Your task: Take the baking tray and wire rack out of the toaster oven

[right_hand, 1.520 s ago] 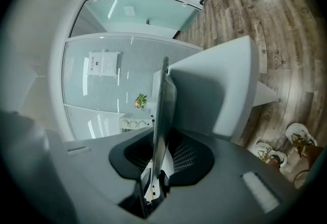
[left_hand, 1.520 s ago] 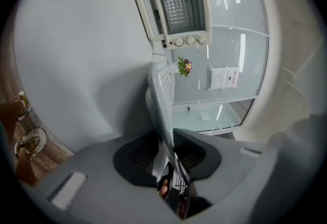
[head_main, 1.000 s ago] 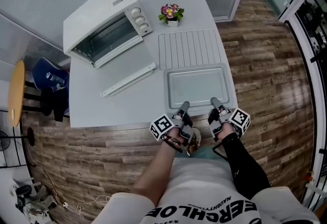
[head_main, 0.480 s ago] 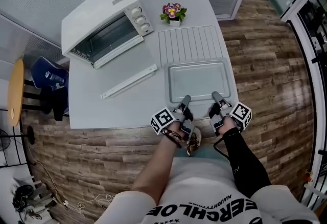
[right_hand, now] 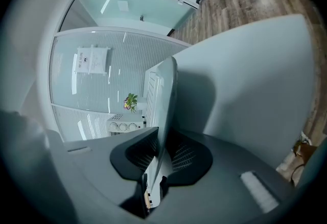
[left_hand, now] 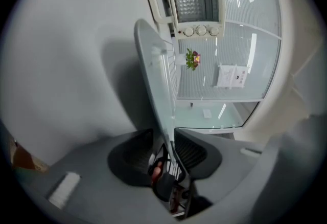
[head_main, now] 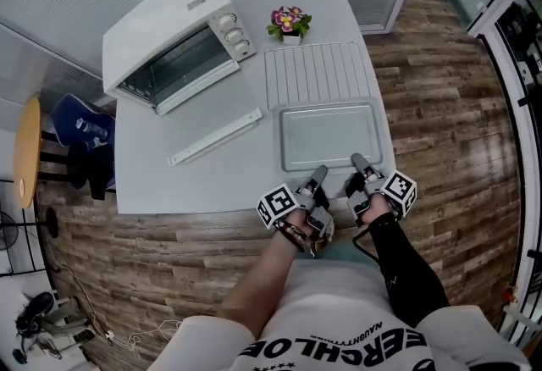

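The grey baking tray (head_main: 329,136) lies on the white table, just in front of the wire rack (head_main: 313,73). Both are outside the toaster oven (head_main: 169,39), whose door hangs open. My right gripper (head_main: 360,166) is shut on the tray's near rim (right_hand: 164,95), with both pads against it. My left gripper (head_main: 318,177) sits at the same rim further left. Its jaws have just been opening, and the rim (left_hand: 153,74) still stands between them with a gap beside the left pad. The left gripper (left_hand: 164,136) and the right gripper (right_hand: 162,138) both point along the tray.
A long white strip (head_main: 213,134) lies slantwise on the table (head_main: 186,174) left of the tray. A small flower pot (head_main: 288,22) stands behind the rack, beside the oven's knobs. The table's front edge runs just under my grippers. A blue chair (head_main: 85,132) is at the left.
My left gripper has slid to the right along the tray's near edge and drawn back a little, and its jaws stand wider. The right gripper and the tray have stayed put.
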{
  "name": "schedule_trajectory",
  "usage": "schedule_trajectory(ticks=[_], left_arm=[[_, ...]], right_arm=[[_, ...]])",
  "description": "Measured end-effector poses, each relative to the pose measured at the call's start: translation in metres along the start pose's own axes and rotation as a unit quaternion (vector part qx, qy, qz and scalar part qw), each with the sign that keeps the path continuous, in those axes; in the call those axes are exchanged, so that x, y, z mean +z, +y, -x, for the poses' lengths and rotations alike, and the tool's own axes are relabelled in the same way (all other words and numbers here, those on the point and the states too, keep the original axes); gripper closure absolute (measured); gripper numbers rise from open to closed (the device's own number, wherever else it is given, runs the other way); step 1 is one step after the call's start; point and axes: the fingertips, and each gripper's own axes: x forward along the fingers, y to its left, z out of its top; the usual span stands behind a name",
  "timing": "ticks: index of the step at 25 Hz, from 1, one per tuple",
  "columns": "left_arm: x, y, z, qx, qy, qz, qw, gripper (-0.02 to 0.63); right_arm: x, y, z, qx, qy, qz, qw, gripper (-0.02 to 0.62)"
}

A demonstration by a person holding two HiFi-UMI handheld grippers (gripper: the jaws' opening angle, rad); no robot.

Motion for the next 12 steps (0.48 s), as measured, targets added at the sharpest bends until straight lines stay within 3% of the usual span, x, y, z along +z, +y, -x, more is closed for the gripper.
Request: schedule_trajectory(ticks=[4,6,12], left_arm=[[-0.021,0.0,0.002,-0.002,0.031,-0.01,0.9995,0.477],[-0.026,0.002,0.004,-0.004,0.036,-0.013,0.9993,0.512],[-0.038,0.005,0.013,-0.012,0.032,-0.011,0.9993,0.52]], right_arm=[[-0.005,-0.002,0.007,0.008,0.007,0.001,1.0,0.545],[-0.006,-0.002,0.011,0.008,0.011,0.003,1.0,0.543],[-0.011,-0.007,0.025,0.004,0.017,0.01,1.0,0.541]])
